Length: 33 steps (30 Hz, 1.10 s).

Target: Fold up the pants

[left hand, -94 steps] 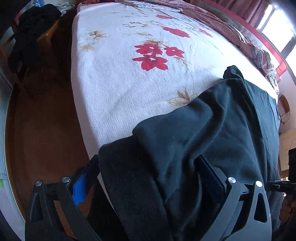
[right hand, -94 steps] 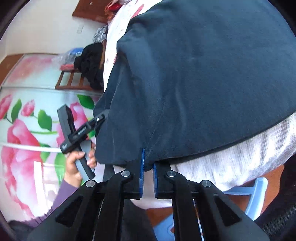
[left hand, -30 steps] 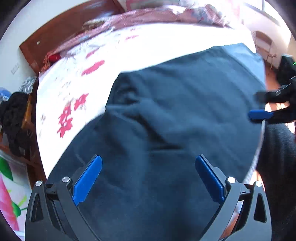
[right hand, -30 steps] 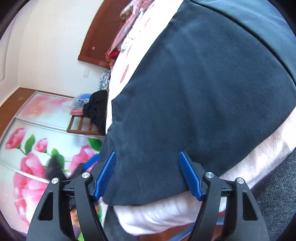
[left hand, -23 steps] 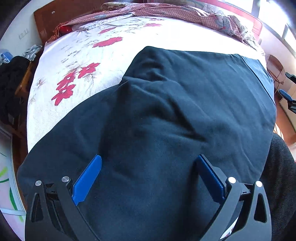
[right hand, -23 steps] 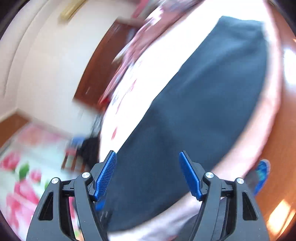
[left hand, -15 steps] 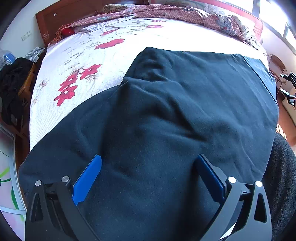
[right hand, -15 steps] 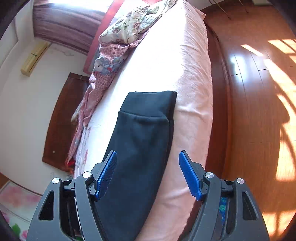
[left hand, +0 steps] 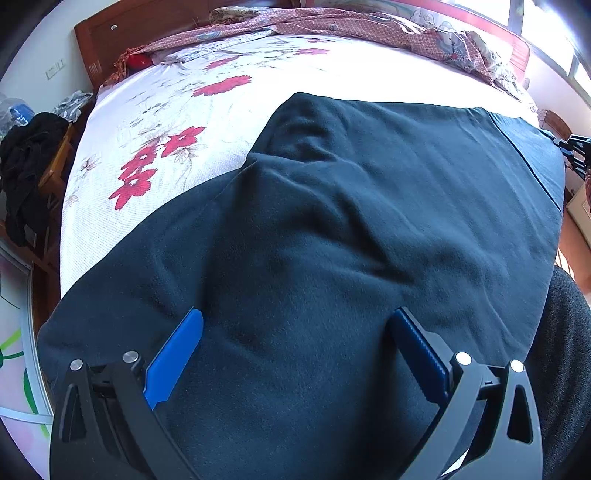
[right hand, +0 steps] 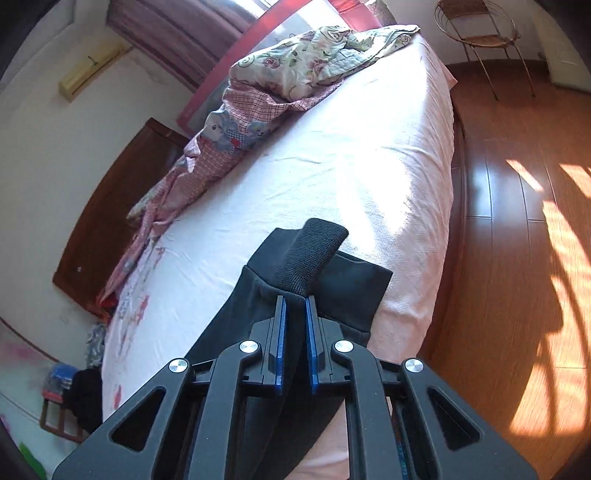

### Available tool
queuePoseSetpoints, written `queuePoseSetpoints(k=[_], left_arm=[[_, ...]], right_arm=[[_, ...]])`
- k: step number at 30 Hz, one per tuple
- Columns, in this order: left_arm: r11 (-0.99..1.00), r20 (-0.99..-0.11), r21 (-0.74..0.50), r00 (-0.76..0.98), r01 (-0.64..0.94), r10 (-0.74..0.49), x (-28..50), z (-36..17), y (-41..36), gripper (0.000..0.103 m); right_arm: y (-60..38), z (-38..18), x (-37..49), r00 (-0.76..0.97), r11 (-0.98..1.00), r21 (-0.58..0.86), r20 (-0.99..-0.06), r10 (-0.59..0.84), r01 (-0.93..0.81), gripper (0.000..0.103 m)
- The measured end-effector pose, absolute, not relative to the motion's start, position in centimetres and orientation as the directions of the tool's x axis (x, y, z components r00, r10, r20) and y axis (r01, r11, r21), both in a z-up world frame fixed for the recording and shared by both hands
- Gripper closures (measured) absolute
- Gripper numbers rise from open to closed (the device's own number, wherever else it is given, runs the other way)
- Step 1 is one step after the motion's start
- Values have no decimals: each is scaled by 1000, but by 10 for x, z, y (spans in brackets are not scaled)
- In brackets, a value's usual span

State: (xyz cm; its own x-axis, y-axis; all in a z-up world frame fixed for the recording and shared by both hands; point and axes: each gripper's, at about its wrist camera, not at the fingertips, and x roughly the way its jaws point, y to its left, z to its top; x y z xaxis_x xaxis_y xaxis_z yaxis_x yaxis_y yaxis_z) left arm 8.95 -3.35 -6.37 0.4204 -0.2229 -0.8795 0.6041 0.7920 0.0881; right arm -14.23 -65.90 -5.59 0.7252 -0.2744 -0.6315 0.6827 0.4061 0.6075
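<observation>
Dark pants (left hand: 351, 229) lie spread on the bed (left hand: 155, 122), folding barely begun: right gripper (right hand: 294, 325) jaws just closed on the ribbed cuff (right hand: 310, 258), left gripper (left hand: 295, 354) jaws open.

A bed (left hand: 155, 122) with a red-flowered white sheet, a crumpled pink checked quilt (right hand: 236, 122) along its far side, a wire chair (right hand: 480, 33) (far corner) — sunlit wooden floor (right hand: 517, 229).

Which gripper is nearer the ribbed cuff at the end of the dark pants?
Right. The right gripper has just closed on the dark pants right at the ribbed cuff; the left gripper hovers open over the garment's wide part, far from it.
</observation>
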Motion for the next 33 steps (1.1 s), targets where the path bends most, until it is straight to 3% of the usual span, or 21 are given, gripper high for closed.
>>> queuePoseSetpoints(k=[2, 4, 6, 7, 8, 16, 18, 21, 24, 28, 33], left_arm=[[794, -880, 86, 419, 602, -222, 90, -64, -34, 2], [795, -881, 87, 419, 600, -220, 89, -63, -34, 2], [795, -881, 88, 419, 601, -219, 89, -63, -34, 2], [795, -881, 88, 419, 601, -220, 89, -63, -34, 2], [795, -881, 87, 420, 600, -220, 89, -63, -34, 2], [797, -877, 88, 425, 598, -222, 88, -64, -34, 2], [797, -877, 89, 426, 598, -222, 88, -64, -34, 2], [797, -875, 89, 429, 597, -223, 87, -64, -34, 2], [799, -870, 88, 437, 595, -230, 86, -64, -33, 2], [799, -865, 85, 443, 595, -237, 85, -64, -31, 2], [801, -854, 81, 456, 594, -252, 84, -65, -28, 2]], right_arm=[[-663, -76, -143, 700, 368, 602, -666, -259, 709, 94], [-665, -91, -149, 737, 338, 658, -632, -238, 673, 93], [-667, -95, -161, 754, 276, 702, -603, -261, 657, 72], [-667, -96, -169, 759, 242, 722, -586, -283, 648, 53], [-667, -98, -175, 763, 221, 736, -575, -297, 640, 52], [-677, -120, -159, 815, 194, 793, -549, -183, 578, 52], [-676, -120, -154, 831, 197, 808, -531, -164, 555, 69], [-668, -100, -146, 767, 287, 712, -609, -203, 641, 81], [-655, -67, -134, 702, 390, 592, -660, -268, 705, 84], [-620, -2, -102, 685, 598, 413, -642, -344, 687, 86], [-514, 76, -52, 744, 861, 97, -557, -369, 500, 86]])
